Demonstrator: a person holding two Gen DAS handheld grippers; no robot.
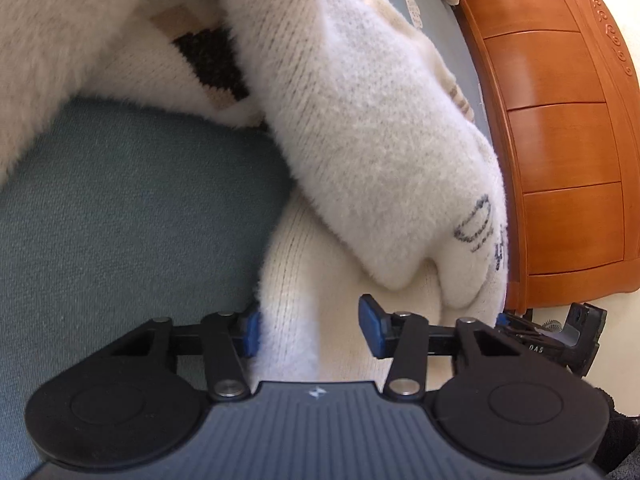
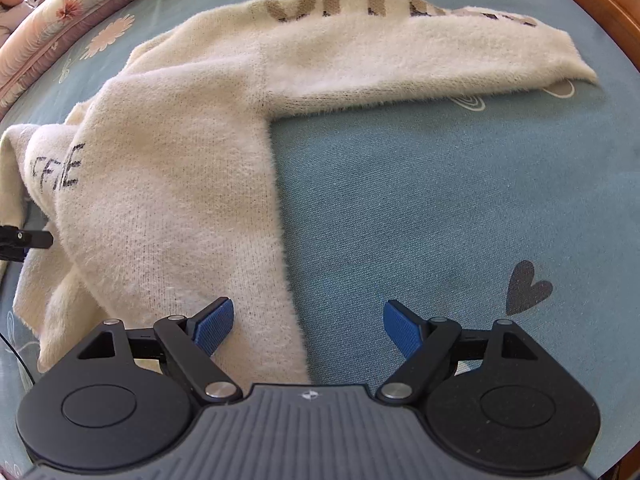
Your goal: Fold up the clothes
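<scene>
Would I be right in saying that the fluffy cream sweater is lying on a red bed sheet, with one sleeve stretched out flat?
Not quite: the bed sheet is blue-green, not red, as the right wrist view shows. The cream sweater does lie on it with one sleeve stretched out flat.

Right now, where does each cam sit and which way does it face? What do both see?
Left wrist: on the left gripper, angled down at a fold of the cream sweater between its blue pads, wooden bed frame to the right.
Right wrist: on the right gripper, jaws wide, looking steeply down at the sweater's edge and the teal bedsheet.
Shared: sweater, bedsheet, bed frame.
</scene>
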